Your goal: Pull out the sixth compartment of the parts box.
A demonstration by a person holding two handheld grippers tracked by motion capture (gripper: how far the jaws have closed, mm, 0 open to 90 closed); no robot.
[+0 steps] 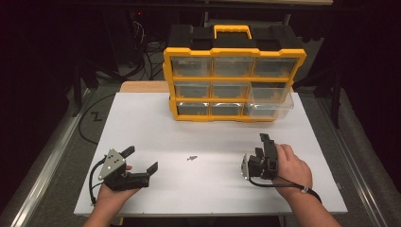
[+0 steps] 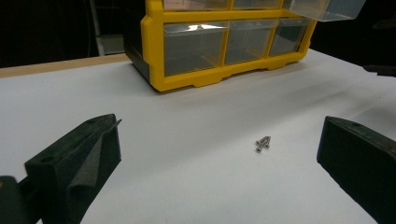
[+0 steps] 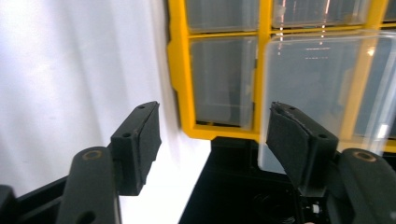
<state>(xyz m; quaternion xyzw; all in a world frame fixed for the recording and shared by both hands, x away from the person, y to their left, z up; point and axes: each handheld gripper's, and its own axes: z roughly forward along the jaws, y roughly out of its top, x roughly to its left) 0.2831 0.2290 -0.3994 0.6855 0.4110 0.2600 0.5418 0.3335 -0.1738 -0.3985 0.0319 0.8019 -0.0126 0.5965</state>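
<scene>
While both grippers (image 1: 140, 160) (image 1: 261, 144) gape empty, the white table (image 1: 208, 179) bears small screws (image 1: 191, 158); darkness surrounds.

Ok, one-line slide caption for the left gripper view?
Open left gripper faces small screws on the white table, yellow drawer organizer behind.
</scene>
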